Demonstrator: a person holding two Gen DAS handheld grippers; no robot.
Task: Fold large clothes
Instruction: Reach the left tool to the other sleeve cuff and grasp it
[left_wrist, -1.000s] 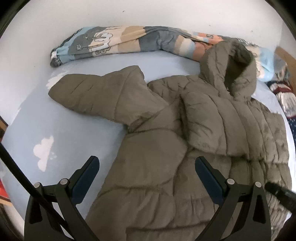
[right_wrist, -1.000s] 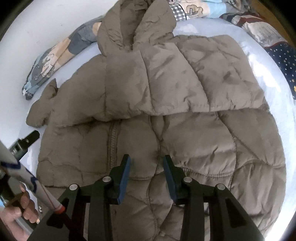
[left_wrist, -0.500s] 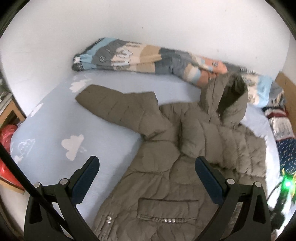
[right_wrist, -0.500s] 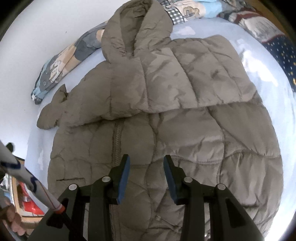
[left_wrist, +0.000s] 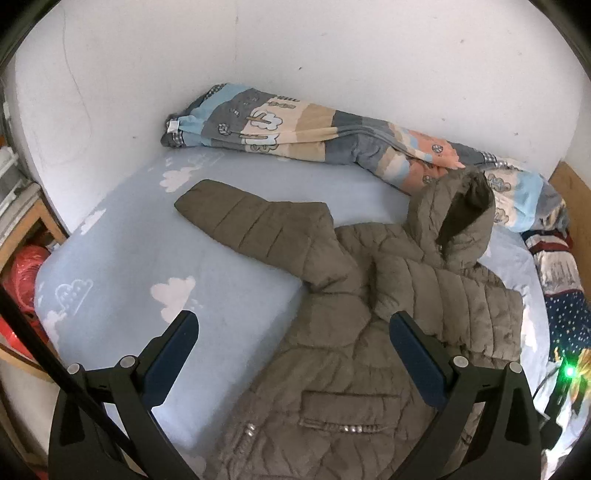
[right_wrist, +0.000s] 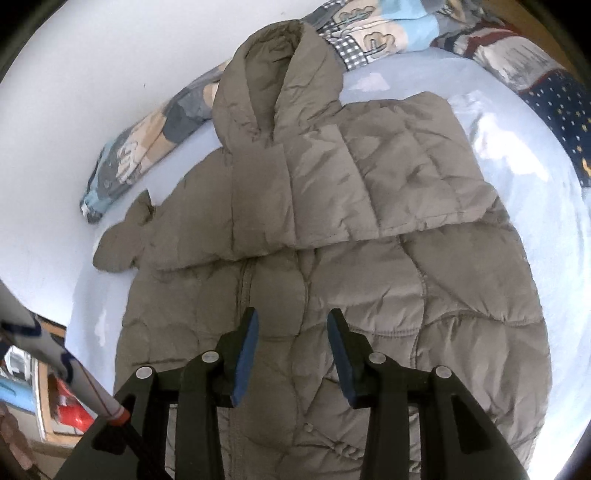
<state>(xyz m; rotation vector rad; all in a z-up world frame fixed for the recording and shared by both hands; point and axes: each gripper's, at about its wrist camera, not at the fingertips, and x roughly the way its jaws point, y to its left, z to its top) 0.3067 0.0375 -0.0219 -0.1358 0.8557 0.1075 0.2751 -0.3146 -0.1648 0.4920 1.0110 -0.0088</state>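
An olive-brown hooded puffer jacket (left_wrist: 354, 332) lies flat on a light blue sheet with white clouds (left_wrist: 140, 258). Its left sleeve (left_wrist: 251, 225) stretches out to the left. Its right sleeve (right_wrist: 369, 184) is folded across the chest. The hood (right_wrist: 280, 74) points at the wall. My left gripper (left_wrist: 293, 354) is wide open and empty above the jacket's lower left edge. My right gripper (right_wrist: 291, 332) is open and empty above the jacket's front, near the zipper (right_wrist: 243, 288).
A rolled patterned quilt (left_wrist: 314, 129) lies along the white wall (left_wrist: 295, 48). A dark star-print blanket (right_wrist: 554, 103) is at the right. A wooden stand (left_wrist: 29, 218) with red items is off the bed's left edge. A green light (left_wrist: 569, 371) glows at right.
Both grippers have pulled back and up from the jacket. More of the bed, the wall and the whole jacket shows in both views. The jacket itself has not moved.
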